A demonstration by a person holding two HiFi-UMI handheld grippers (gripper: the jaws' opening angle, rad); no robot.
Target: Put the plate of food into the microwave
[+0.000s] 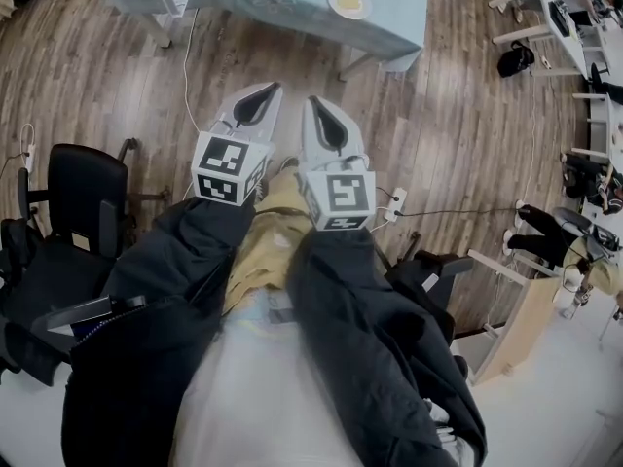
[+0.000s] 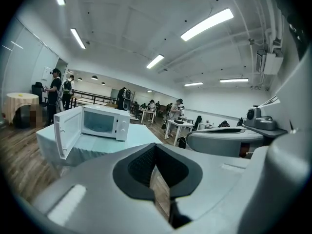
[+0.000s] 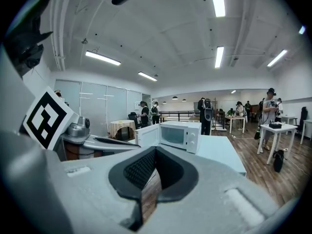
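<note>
Left gripper (image 1: 265,91) and right gripper (image 1: 317,103), fingers closed and empty, facing desk (image 1: 292,13) bearing open microwave (image 2: 100,122), plate (image 1: 348,1) near its right end.

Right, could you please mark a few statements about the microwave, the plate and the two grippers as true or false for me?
1. The microwave has its door open. True.
2. The plate is inside the microwave. False: it lies out on the table.
3. The left gripper and the right gripper both have their jaws together with nothing between them. True.
4. The right gripper touches the plate. False: both grippers are held well short of the table, side by side.
</note>
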